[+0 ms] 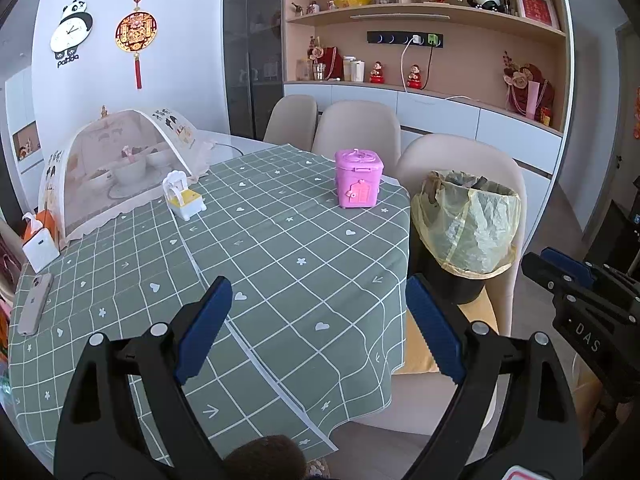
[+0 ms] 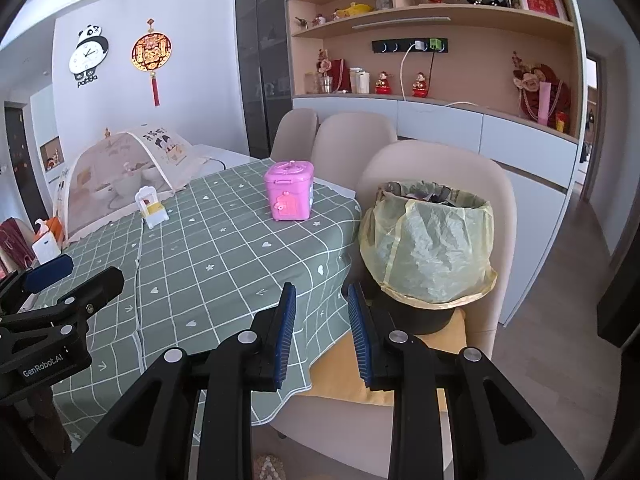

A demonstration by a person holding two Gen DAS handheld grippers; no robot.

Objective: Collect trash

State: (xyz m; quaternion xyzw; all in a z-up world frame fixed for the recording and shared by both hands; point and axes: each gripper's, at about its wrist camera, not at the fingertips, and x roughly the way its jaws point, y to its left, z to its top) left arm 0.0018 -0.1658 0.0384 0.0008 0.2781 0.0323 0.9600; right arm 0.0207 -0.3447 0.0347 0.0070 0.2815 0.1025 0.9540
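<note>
Dining room, green checked tablecloth (image 1: 280, 264) over the table, shelves along the far wall. Bin (image 2: 428, 248) with a yellowish liner stands on the seat of the nearest chair (image 2: 484, 184), just beside the table edge; dark scraps show at its rim. On the cloth: pink toy box (image 1: 359, 179), small white-and-yellow toy chair (image 1: 184, 198), mesh food cover (image 1: 120, 168), phone (image 1: 35, 303) near the left edge. No loose trash is evident on the cloth from either view, so the step in hand is judged to be locating a piece or dealing with the bin itself. To do it well: approach the liner rim from above and steady the bin with the other hand, since it sits on a cushion and may tip. Left gripper (image 1: 320, 328): jaws spread wide, nothing between them, above the cloth. Right gripper (image 2: 322, 336): jaws partly apart, nothing pinched, near the table edge and the bin.
</note>
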